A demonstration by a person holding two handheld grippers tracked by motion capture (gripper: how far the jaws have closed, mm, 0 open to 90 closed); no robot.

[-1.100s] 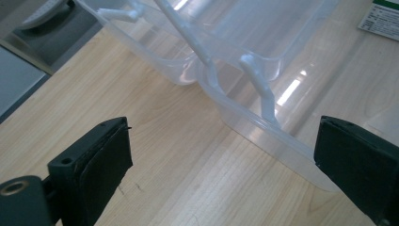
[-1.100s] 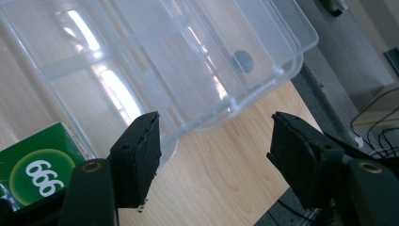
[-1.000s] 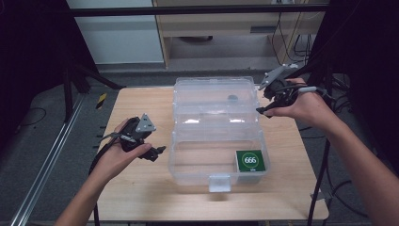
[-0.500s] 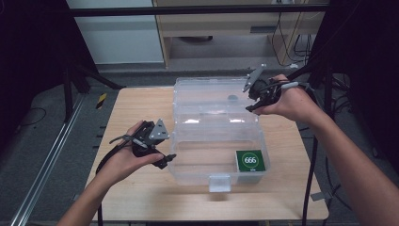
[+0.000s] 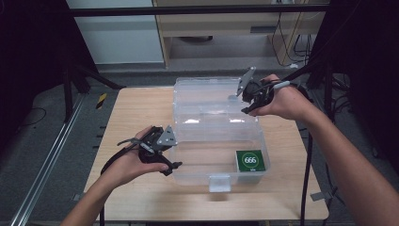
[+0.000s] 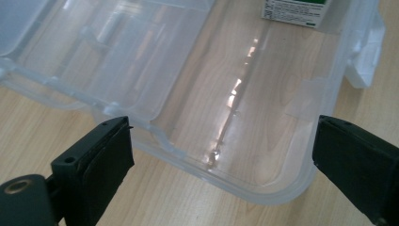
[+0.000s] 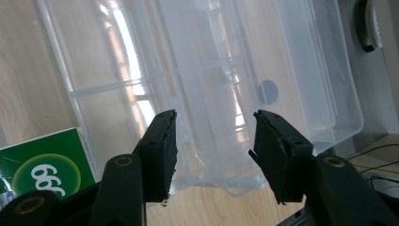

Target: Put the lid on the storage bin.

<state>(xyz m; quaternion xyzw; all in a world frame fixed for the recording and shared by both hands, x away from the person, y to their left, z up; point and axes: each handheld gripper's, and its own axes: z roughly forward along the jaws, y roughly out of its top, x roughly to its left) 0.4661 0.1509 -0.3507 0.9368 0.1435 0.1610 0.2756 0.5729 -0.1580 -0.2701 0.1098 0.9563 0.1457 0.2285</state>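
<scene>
High view: we are working a clear plastic box (image 5: 216, 127) standing open mid-table. Left gripper (image 5: 170, 159), jaws spread, is nearing its front-left corner; right gripper (image 5: 244, 102), jaws just narrowing and empty, is hovering at the lid's edge. Seating both squarely is advisable.

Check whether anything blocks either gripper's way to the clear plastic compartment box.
Nothing visible does. The left gripper stands open at the near left corner of the clear plastic compartment box, bare wooden table under it. The right gripper, jaws apart, is over the box's far right edge.
</scene>
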